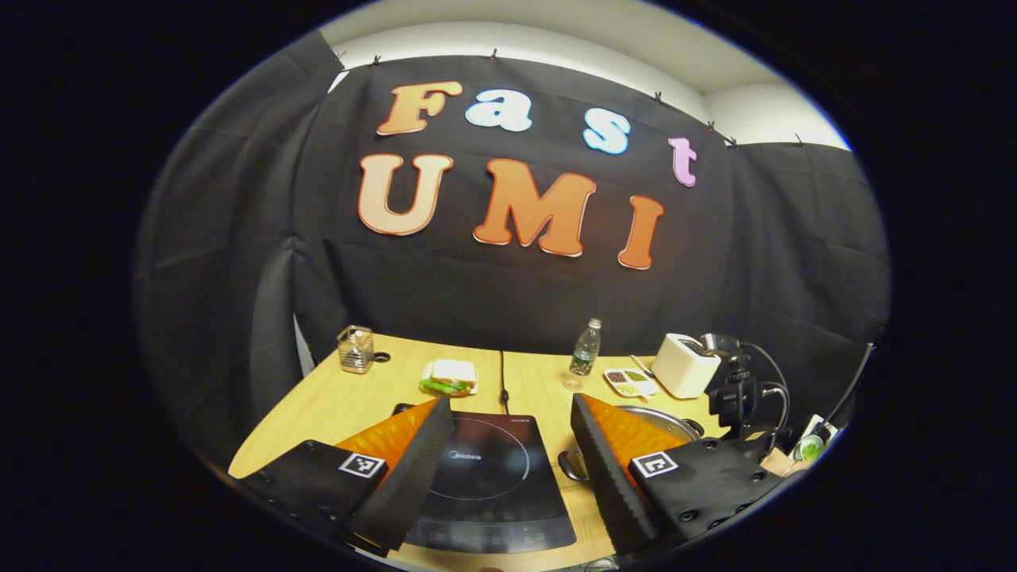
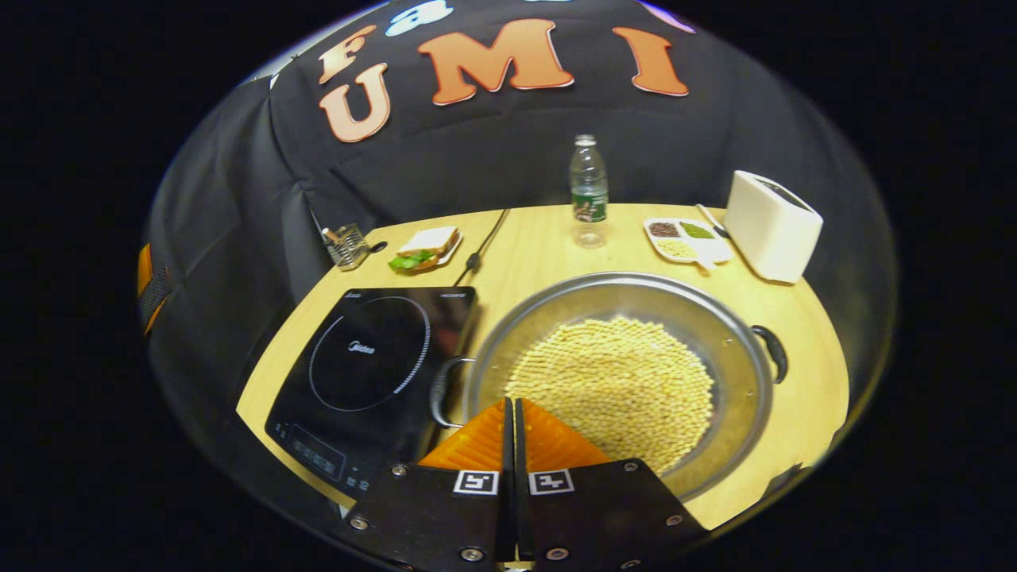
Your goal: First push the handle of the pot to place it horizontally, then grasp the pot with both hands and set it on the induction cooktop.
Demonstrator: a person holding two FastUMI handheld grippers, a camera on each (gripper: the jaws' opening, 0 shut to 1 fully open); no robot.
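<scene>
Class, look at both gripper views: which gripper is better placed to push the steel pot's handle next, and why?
Probably the right gripper: its fingers are closed together, directly over the rim of the round steel pot of yellow grains. The left gripper hangs open over the black induction cooktop.

Black cloth wall point(image 1: 508, 302) behind a light wooden table point(image 2: 548, 246)

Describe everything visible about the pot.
The pot is a wide, shallow, round pan of dull grey metal with two dark loop handles on opposite sides. It holds a bed of small pale yellow beans. It sits upright on the wooden table, just right of the induction cooktop. The right tongs, shut, hover over its near rim; whether they touch it is unclear.
</scene>
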